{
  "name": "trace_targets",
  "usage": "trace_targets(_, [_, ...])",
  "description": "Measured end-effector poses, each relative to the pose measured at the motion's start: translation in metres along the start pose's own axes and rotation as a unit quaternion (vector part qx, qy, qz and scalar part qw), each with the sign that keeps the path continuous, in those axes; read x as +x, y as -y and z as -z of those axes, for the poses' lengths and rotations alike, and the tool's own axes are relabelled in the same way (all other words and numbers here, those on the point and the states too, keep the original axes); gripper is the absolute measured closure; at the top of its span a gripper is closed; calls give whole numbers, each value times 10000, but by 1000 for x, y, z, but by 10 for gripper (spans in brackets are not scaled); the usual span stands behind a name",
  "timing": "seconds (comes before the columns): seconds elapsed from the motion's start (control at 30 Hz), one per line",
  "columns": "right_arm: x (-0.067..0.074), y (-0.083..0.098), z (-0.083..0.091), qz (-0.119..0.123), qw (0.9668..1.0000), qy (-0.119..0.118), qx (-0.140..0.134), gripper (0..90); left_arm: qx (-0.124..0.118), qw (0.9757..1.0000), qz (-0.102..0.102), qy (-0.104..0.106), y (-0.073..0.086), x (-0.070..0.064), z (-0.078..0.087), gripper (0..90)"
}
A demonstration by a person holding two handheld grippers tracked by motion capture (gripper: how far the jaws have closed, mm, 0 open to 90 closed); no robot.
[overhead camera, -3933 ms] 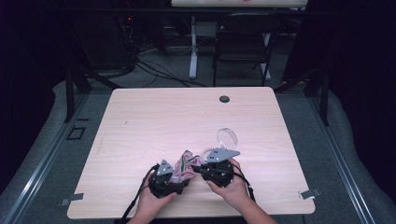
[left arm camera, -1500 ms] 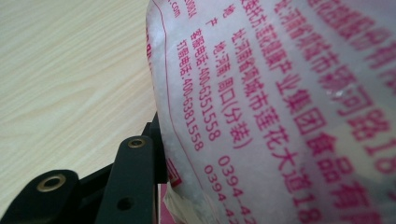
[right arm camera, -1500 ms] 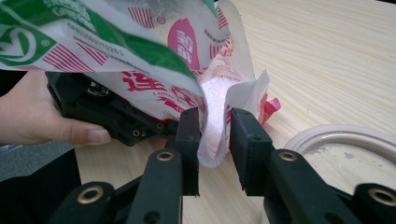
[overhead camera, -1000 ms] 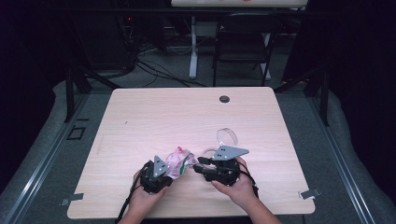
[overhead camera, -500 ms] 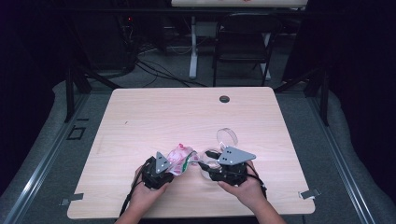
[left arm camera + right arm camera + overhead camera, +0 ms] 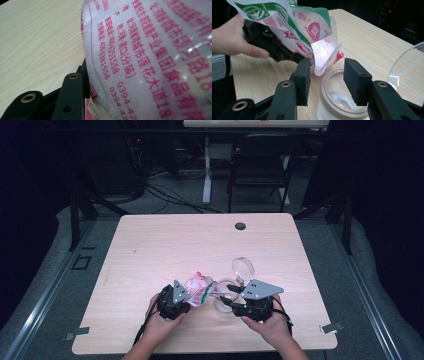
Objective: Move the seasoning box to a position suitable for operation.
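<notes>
Bag [image 6: 199, 289] of white granules is held tilted by the left gripper [image 6: 176, 302], its jaws pinching it; in the left gripper view the printed film [image 6: 150, 57] is pressed against the jaw. Its torn mouth [image 6: 325, 53] is positioned just above the open jar [image 6: 342, 100], which stands on the table [image 6: 175, 245]. The right gripper [image 6: 326, 82] is kept at the jar, jaws spread after just opening, nothing gripped between them. A clear lid [image 6: 243, 268] lies just beyond the jar.
</notes>
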State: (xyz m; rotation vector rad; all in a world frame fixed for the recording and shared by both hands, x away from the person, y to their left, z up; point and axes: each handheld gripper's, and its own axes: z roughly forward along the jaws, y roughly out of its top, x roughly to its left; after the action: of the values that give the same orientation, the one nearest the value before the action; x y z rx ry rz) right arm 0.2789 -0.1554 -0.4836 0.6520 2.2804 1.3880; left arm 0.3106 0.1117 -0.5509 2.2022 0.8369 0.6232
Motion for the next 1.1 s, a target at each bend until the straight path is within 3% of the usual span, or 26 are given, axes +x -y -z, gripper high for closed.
trace_targets(0.47, [1,6,10,178,9994,296,-4,533,-6,10000,-79,24,-9,1,-4,601])
trace_targets(0.87, [2,3,13,393,9988,276,-77,535,37,9997,-222,-72,-17,3,-4,601])
trace_targets(1.1, [4,-6,15,945,9945,406,-217,568,104,9990,-426,-130,-28,6,-3,601])
